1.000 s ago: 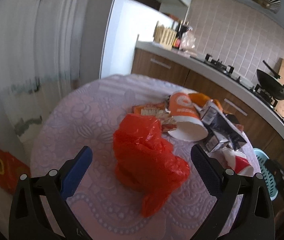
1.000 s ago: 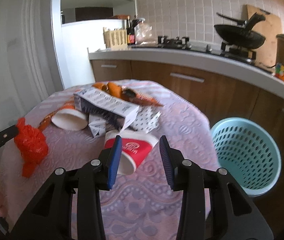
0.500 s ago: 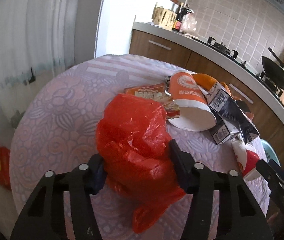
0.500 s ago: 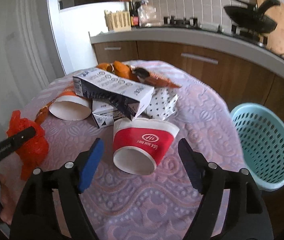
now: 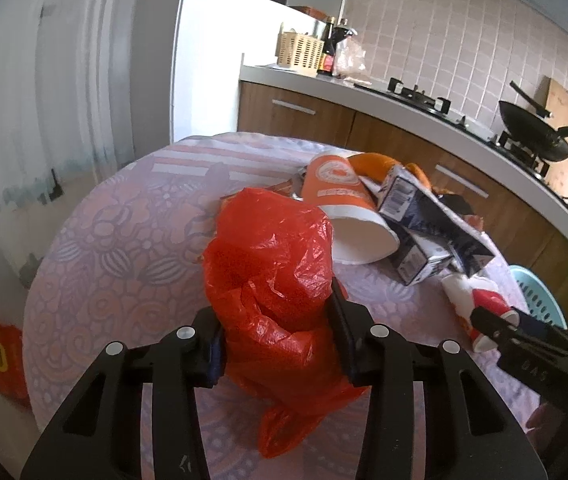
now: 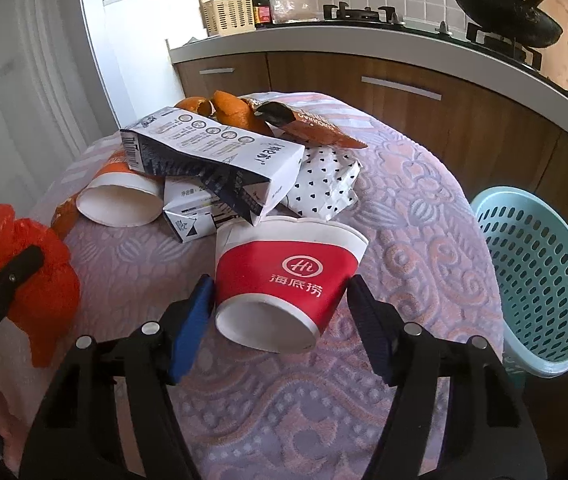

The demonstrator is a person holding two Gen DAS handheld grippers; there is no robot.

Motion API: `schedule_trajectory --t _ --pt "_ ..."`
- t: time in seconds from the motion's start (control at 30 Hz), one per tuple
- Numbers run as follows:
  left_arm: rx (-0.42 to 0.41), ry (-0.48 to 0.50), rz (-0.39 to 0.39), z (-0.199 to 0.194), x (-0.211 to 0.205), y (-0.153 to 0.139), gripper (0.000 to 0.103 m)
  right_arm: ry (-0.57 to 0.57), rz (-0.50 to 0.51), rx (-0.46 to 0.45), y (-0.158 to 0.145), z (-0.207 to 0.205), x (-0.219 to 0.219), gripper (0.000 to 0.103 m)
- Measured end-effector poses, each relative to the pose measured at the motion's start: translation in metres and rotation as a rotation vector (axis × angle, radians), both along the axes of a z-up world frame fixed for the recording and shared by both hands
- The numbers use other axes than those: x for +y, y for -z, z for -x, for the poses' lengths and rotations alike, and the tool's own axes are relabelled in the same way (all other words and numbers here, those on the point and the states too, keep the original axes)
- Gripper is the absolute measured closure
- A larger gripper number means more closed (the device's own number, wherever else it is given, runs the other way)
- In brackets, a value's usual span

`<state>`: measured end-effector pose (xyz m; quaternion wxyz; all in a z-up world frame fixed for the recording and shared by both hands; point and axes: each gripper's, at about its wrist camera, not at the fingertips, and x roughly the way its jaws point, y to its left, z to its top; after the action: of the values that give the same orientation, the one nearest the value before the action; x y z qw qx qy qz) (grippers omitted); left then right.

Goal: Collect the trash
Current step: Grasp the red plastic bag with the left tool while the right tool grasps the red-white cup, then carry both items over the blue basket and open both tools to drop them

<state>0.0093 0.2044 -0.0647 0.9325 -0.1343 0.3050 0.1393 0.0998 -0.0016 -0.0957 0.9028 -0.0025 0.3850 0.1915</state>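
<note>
The red bag sits at the near left edge of the table, squeezed between the closing fingers of the left gripper. The red cup lies on its side between the right gripper's fingers, which have been closing and stand at its sides; contact is unclear. Behind them crowd 1 orange cup, 2 cartons, peel and a wrapper; a basket stands beside the table.
</note>
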Motion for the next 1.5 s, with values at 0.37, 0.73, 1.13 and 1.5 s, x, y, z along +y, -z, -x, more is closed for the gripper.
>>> schedule_trajectory --t 0.37,0.73,1.13,1.5 --pt "-0.063 0.075 -0.023 0.005 -0.038 -0.025 0.063 0.004 -0.051 -0.038 -0.019 0.020 -0.039 0.041" --pt "-0.094 0.231 -0.061 -0.009 -0.107 -0.044 0.063 0.095 -0.115 -0.115 -0.049 0.028 -0.102 0.041" --pt "-0.045 0.503 -0.014 -0.080 -0.221 -0.051 0.063 0.350 -0.136 -0.143 -0.046 0.005 -0.217 0.041" --pt "0.167 0.675 0.076 -0.167 -0.305 0.006 0.062 0.539 -0.151 0.052 0.023 -0.033 -0.314 0.040"
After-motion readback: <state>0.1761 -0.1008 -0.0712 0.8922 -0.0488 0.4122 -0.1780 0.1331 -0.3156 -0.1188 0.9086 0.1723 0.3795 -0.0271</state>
